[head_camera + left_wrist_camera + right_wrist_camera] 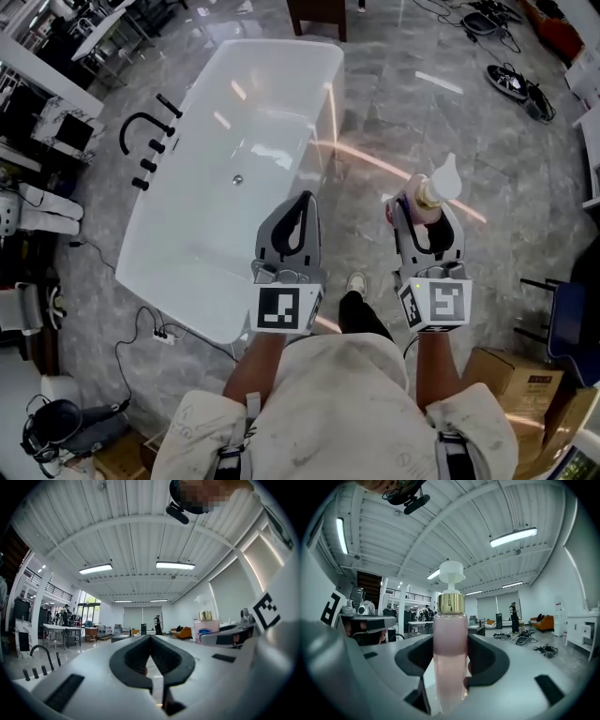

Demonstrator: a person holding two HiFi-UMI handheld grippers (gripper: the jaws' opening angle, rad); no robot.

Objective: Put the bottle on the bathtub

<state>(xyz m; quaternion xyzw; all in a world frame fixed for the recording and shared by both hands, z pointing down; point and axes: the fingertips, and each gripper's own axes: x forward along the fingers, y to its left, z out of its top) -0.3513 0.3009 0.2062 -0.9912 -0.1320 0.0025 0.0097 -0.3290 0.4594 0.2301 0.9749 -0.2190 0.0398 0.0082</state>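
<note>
A pink pump bottle point(422, 199) with a gold collar and a white pump head stands upright between the jaws of my right gripper point(424, 221), which is shut on it. It hangs over the grey floor, right of the white bathtub point(206, 234). The right gripper view shows the bottle point(450, 620) filling the gap of that gripper point(451, 660). My left gripper point(305, 200) is shut and holds nothing, and its tip is over the tub's right rim. In the left gripper view its tips point(150, 638) meet, and the bottle point(206, 627) shows off to the right.
A black floor-standing faucet point(141, 131) with separate knobs stands by the tub's left side. A power strip and cable point(161, 334) lie at the tub's near end. Shoes point(511, 81) and cables sit at the far right, cardboard boxes point(511, 375) and a chair point(567, 319) at the near right.
</note>
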